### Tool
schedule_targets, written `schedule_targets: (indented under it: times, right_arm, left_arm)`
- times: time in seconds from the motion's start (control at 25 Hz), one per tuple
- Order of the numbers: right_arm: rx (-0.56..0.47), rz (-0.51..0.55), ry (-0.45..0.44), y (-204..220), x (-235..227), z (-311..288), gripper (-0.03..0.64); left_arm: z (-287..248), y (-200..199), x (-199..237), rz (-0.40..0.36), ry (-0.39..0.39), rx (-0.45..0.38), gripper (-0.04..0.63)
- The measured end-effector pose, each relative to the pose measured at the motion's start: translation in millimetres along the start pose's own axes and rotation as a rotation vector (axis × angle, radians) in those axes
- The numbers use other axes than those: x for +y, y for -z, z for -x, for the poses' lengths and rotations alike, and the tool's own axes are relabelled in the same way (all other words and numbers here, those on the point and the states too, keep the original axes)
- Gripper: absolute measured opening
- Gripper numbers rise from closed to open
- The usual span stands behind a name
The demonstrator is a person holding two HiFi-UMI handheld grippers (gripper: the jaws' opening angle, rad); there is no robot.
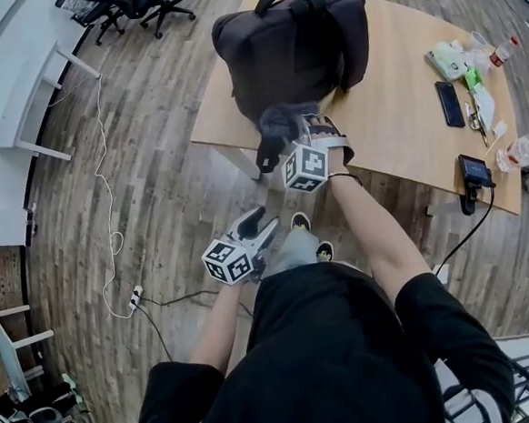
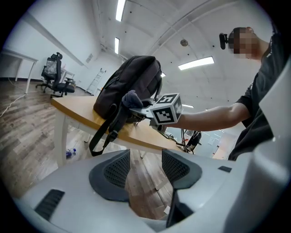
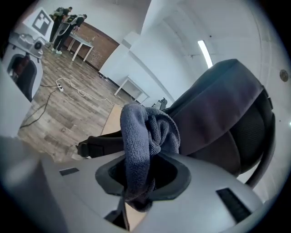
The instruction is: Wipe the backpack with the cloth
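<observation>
A dark backpack [image 1: 292, 44] stands upright on the wooden table [image 1: 402, 104], near its front left corner. My right gripper [image 1: 281, 127] is shut on a bunched grey-blue cloth [image 3: 143, 136] and holds it against the lower front of the backpack [image 3: 227, 113]. From the left gripper view the cloth [image 2: 132, 98] sits just above the dangling strap [image 2: 107, 132]. My left gripper [image 1: 258, 223] hangs low in front of the table over the floor, its jaws open with nothing between them [image 2: 144, 170].
Phones, bottles and small items [image 1: 473, 80] crowd the table's right end. A white cable and power strip [image 1: 130, 294] lie on the floor at left. Office chairs [image 1: 134, 6] stand at the far left. A white bench [image 1: 33, 106] lines the left wall.
</observation>
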State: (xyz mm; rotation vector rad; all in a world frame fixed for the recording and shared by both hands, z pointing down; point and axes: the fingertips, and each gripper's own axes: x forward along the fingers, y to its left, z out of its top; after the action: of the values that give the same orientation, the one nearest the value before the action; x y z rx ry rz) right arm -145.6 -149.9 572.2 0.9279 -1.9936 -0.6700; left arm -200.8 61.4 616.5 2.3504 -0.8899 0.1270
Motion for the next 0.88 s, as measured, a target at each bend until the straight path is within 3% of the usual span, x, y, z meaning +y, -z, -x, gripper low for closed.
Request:
schedule_targets:
  times: [0.12,0.44,0.6,0.88]
  right_arm:
    - [0.030,0.002,-0.056,3.0,25.7,-10.9,0.098]
    - [0.052,-0.023,-0.206,2.3,101.1,-26.5,0.098]
    - [0.029,-0.025,-0.239,2.4,113.4,-28.2,0.098]
    - [0.006,0.006,-0.313,14.0,114.4,-13.5,0.098]
  left_arm:
    - [-0.9,-11.8,-0.2,-0.017,-0.016,-0.029,0.225]
    - [-7.5,-66.8,5.3,-0.032,-0.005,-0.145,0.087]
    - [-25.7,-99.5,9.2,-0.048,0.015,-0.170,0.018]
    - [-72.7,-161.5,-2.5,-0.196,0.064,-0.156,0.018]
